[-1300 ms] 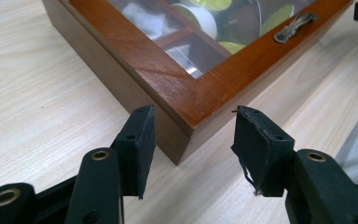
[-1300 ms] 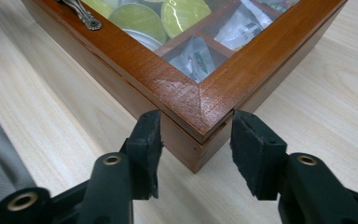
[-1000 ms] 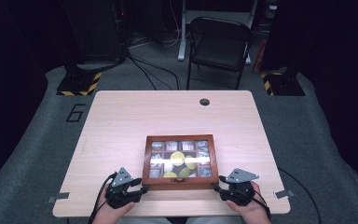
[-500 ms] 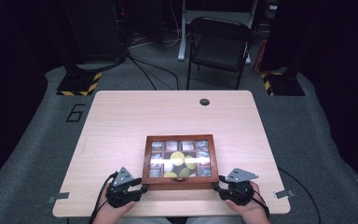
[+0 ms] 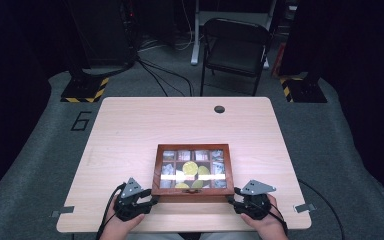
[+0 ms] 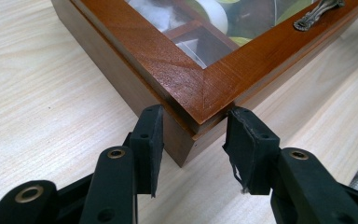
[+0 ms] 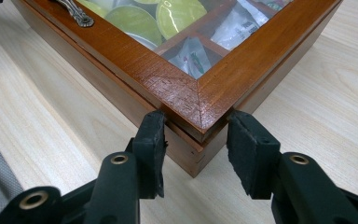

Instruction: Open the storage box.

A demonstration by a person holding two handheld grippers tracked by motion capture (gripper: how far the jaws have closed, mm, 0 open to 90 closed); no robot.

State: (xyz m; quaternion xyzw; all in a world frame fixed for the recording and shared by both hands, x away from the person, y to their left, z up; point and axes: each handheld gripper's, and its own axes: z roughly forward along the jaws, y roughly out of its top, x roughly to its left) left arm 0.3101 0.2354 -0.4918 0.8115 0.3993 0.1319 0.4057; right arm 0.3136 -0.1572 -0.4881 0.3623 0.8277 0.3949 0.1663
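We are clamping the left gripper (image 6: 193,140) and right gripper (image 7: 196,140) on the two near corners of the glass-lidded wooden tea box (image 5: 193,170), which is sitting mid-table (image 5: 130,130) directly ahead, lying squarely between both hands.

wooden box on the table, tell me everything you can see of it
The wooden box is square, reddish-brown and varnished, with a glass-paned lid shut flat and a small metal handle on its near edge. Inside, dividers form compartments holding pale sachets and yellow-green round packets. It sits flat on the light wood table, near the person's edge. The left gripper clamps its near left corner and the right gripper its near right corner.
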